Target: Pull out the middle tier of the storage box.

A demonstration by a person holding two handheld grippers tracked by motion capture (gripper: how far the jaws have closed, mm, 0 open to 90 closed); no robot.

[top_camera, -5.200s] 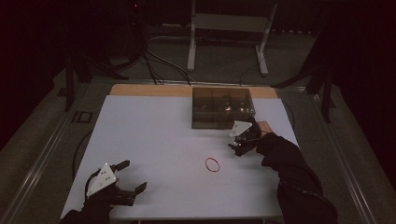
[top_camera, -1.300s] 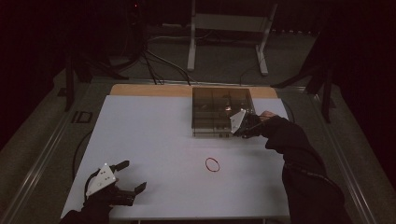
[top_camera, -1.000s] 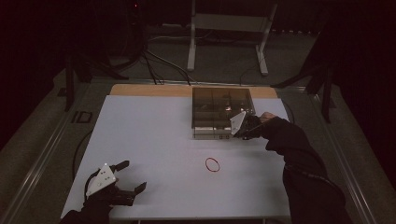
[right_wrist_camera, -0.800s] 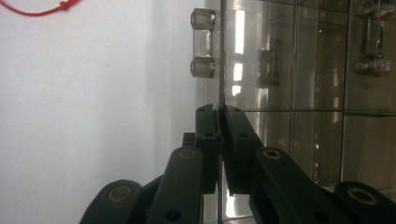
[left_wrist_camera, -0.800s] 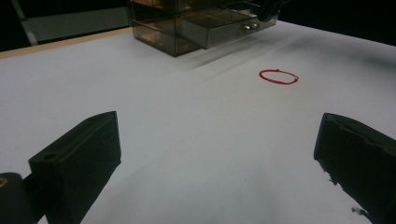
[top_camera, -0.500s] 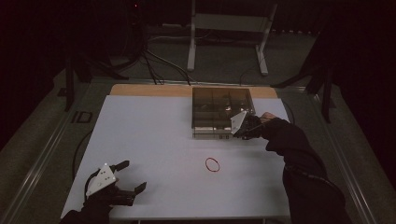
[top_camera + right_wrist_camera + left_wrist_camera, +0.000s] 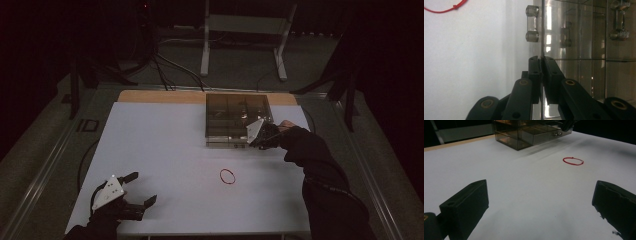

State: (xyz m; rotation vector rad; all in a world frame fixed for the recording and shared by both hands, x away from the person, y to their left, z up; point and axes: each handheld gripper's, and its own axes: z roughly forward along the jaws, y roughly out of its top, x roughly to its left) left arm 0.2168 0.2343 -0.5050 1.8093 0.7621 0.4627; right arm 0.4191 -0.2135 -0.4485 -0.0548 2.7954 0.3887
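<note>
A smoked see-through drawer box (image 7: 237, 107) stands at the back middle of the white table (image 7: 160, 140). Its lower drawer (image 7: 225, 142) sticks out a little toward me. My right gripper (image 7: 251, 144) is at that drawer's right front corner. In the right gripper view its jaws (image 7: 540, 60) are shut on the thin clear drawer front, beside a clear handle (image 7: 532, 23). A red string loop (image 7: 227, 176) lies flat in front of the box, also in the left gripper view (image 7: 573, 161). My left gripper (image 7: 142, 188) rests near the front left edge, open (image 7: 542, 192), with nothing between its fingers.
A strip of wooden tabletop (image 7: 160, 96) shows behind the white sheet. Cables and a metal stand (image 7: 240, 30) sit on the dark floor beyond. A second clear handle (image 7: 620, 20) shows deeper inside the box.
Since the oldest frame my right gripper has moved from the table by the box's right corner onto its front, and the lower drawer has come out a little. Nothing has moved within the last second.
</note>
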